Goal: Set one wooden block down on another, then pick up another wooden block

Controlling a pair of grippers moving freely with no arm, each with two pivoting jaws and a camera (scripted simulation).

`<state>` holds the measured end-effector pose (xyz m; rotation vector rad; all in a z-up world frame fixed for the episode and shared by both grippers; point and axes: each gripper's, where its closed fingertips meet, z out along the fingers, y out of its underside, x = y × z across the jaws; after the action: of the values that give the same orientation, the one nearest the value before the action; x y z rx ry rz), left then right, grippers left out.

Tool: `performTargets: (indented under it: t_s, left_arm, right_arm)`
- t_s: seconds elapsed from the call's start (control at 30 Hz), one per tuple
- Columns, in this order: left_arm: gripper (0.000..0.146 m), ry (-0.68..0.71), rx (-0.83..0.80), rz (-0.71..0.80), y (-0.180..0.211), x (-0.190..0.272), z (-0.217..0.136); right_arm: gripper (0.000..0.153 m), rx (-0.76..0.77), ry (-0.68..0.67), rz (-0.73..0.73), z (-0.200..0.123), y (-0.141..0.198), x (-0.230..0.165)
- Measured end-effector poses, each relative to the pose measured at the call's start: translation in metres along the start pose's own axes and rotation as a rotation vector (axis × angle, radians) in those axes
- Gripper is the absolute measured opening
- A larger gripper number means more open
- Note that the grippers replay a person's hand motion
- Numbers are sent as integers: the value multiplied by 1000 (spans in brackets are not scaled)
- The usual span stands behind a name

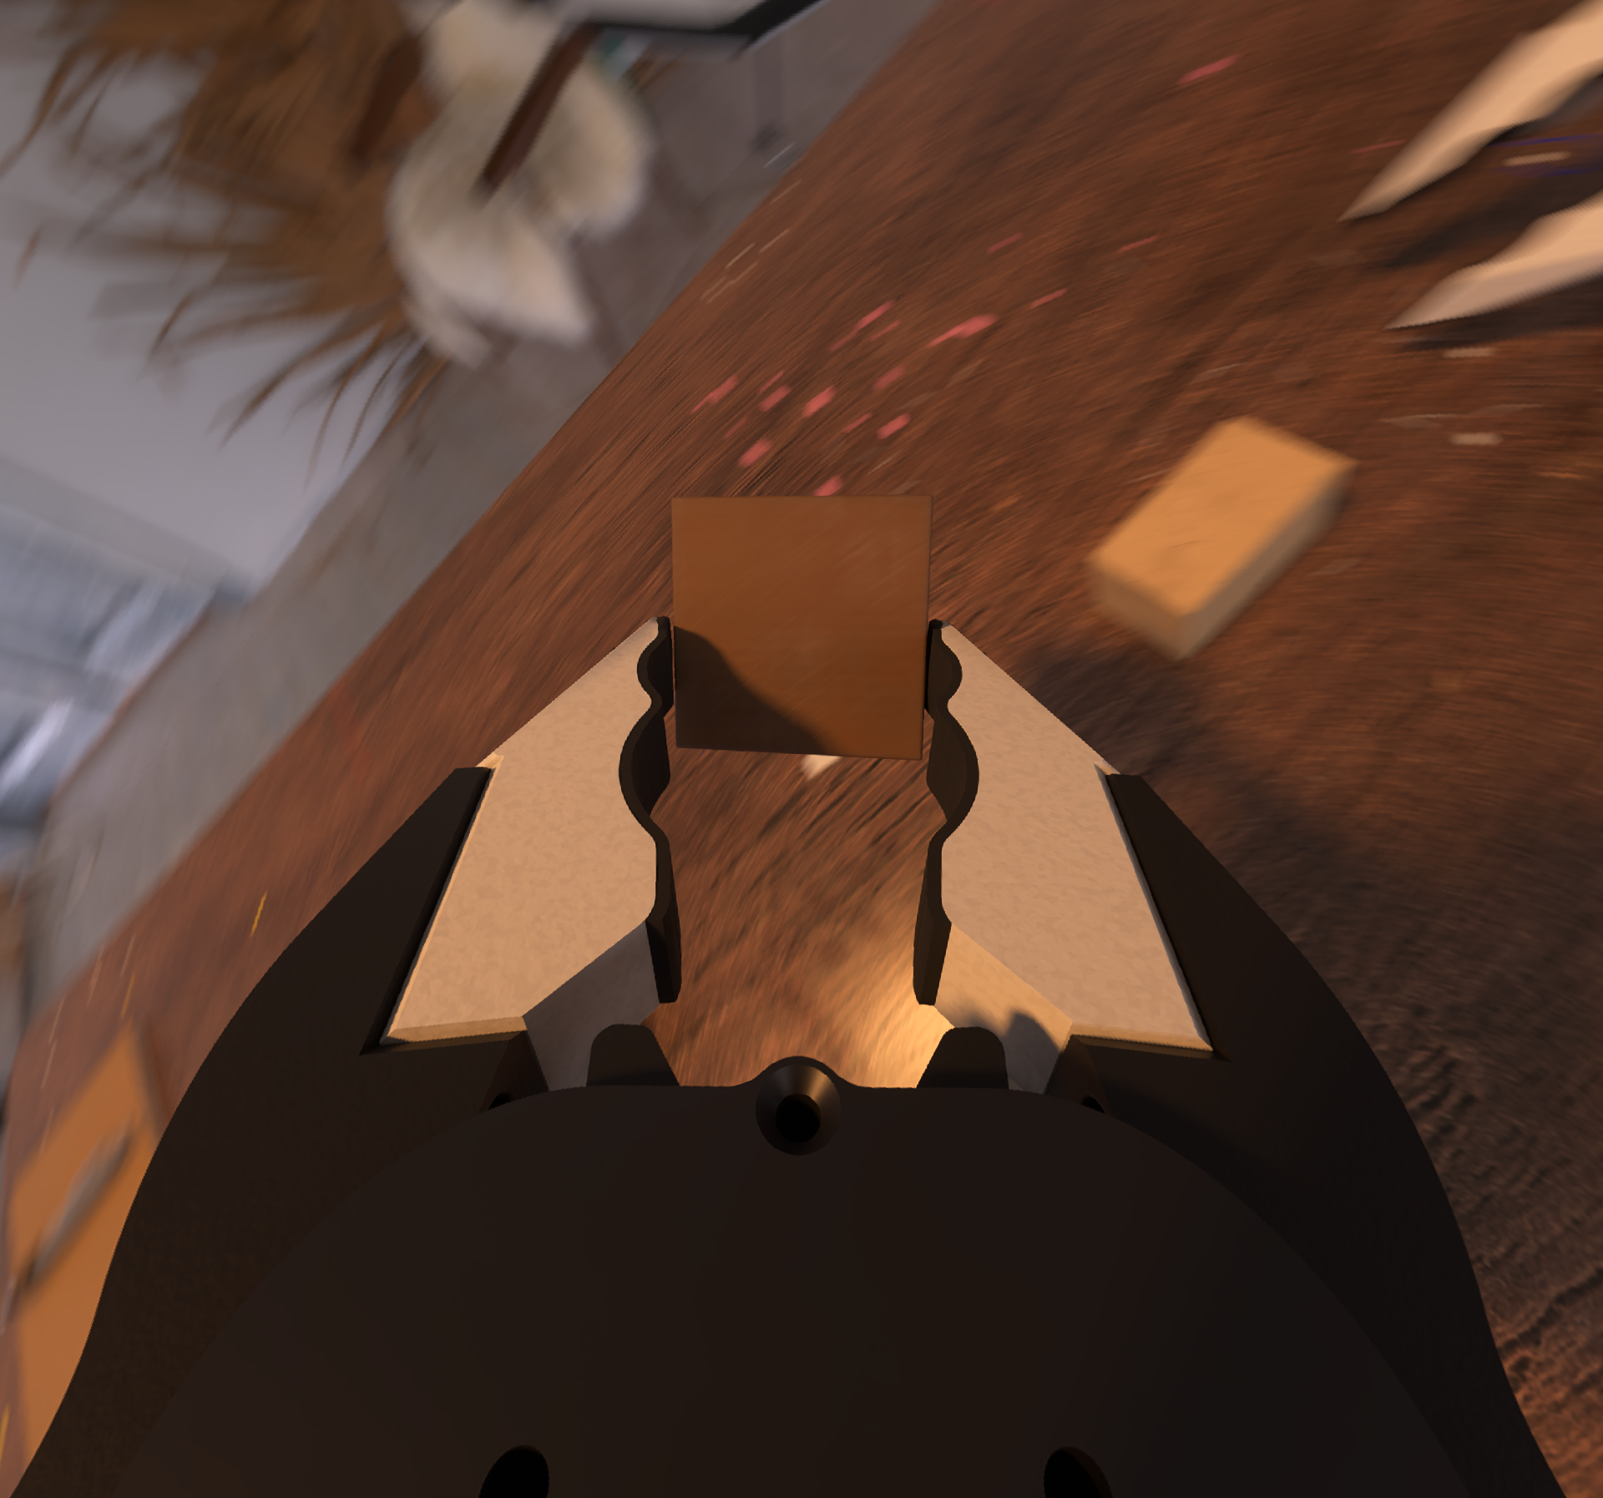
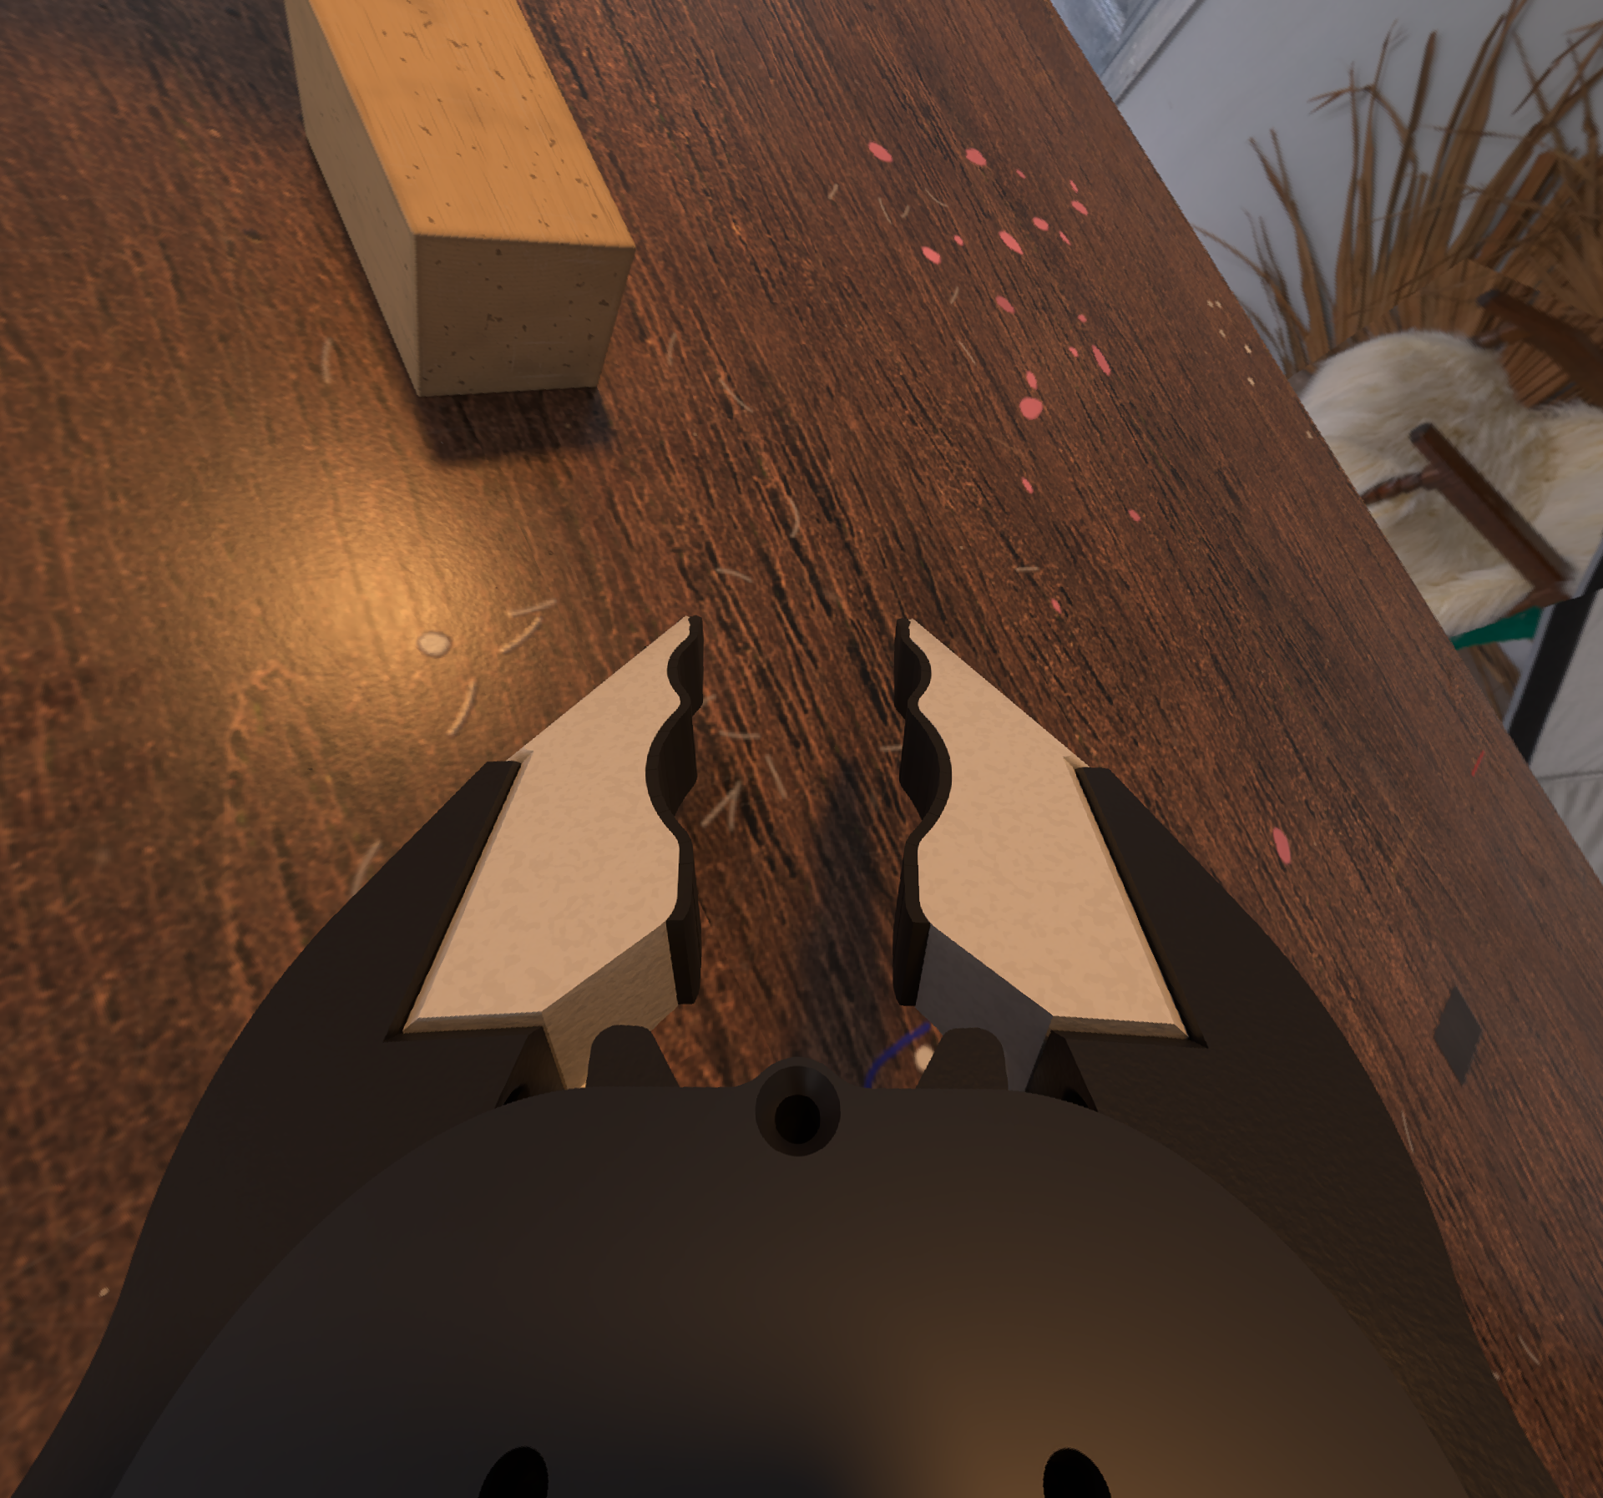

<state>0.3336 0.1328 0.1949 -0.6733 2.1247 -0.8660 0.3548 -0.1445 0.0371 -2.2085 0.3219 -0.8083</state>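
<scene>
My left gripper is shut on a brown wooden block, held between the fingertips above the dark wooden table; the view is blurred. A lighter wooden block lies on the table to the right and beyond it. Another tan block shape shows at the lower left edge, blurred. The right gripper's pale fingers show at the far right of this view. In the right wrist view my right gripper is open and empty above the table. A light wooden block lies ahead to its left.
The table's edge runs diagonally on the right, with pink spots on the top near it. Beyond the edge stand a chair with a white fleece and dry grass. The chair also shows in the left wrist view.
</scene>
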Motion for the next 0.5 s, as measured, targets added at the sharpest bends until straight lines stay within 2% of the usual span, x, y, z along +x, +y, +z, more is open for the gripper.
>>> performTargets:
  t_s: [0.07,0.17,0.33,0.5]
  left_arm:
    - [59,178,86,130,-30,49,15]
    - [59,373,59,196,-43,102,43]
    - [59,467,57,259,-30,137,74]
    - [59,598,86,244,-24,139,81]
  right_arm:
    - [44,-7,3,11,1,3,2]
    - [44,-8,11,35,0,6,8]
    - [44,-10,2,54,1,9,11]
    - [44,-20,-30,25,5,8,0]
